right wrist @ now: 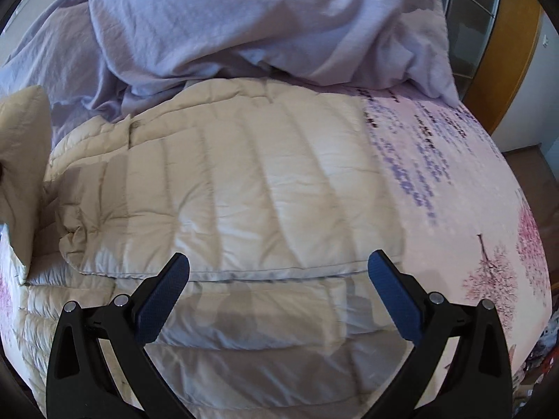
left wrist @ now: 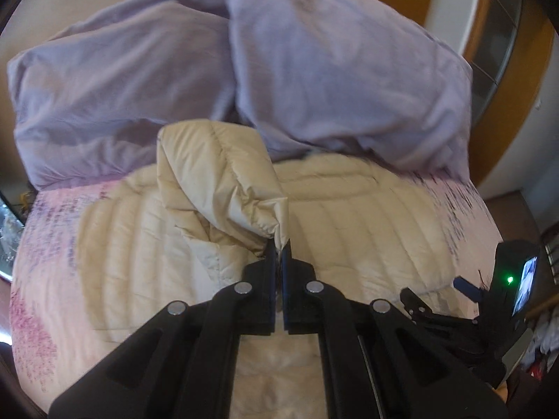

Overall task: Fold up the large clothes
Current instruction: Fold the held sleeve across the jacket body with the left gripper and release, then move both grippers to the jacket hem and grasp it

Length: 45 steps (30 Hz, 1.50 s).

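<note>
Jacket sleeve pinched by left hand-held gripper; right one spread wide.

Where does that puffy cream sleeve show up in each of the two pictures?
Left wrist: sleeve at centre, lifted, its cuff pinched in the left claw.
Right wrist: sleeve at the far left edge, partly cut off.
Shared landmark: the lilac duvet heaped behind the jacket.
</note>
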Each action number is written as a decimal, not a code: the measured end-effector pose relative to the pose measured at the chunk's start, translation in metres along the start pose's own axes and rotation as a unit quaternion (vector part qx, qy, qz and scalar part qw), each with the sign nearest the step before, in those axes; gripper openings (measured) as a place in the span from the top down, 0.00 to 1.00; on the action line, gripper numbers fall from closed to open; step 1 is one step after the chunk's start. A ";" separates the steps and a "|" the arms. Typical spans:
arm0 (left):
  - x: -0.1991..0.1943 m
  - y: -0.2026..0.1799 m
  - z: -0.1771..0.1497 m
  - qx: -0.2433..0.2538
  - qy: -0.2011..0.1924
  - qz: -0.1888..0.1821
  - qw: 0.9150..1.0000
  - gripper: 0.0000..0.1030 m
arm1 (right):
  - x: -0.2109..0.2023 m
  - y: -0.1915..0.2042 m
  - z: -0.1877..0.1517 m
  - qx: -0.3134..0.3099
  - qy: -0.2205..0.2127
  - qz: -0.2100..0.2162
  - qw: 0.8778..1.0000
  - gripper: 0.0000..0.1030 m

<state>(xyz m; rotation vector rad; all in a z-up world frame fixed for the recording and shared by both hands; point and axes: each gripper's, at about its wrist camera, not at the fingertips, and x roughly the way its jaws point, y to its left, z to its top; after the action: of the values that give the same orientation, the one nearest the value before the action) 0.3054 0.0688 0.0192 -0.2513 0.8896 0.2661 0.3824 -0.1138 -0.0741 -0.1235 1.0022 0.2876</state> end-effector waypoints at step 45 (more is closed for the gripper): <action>-0.036 0.113 -0.112 -0.002 0.068 0.127 0.990 0.44 | 0.056 0.137 0.007 -0.119 0.053 0.023 0.991 0.73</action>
<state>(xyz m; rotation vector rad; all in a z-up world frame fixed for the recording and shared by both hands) 0.1651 0.1344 -0.0321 -0.1617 1.0579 0.4916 0.3765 0.0286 -0.1133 -0.3353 1.0749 0.4451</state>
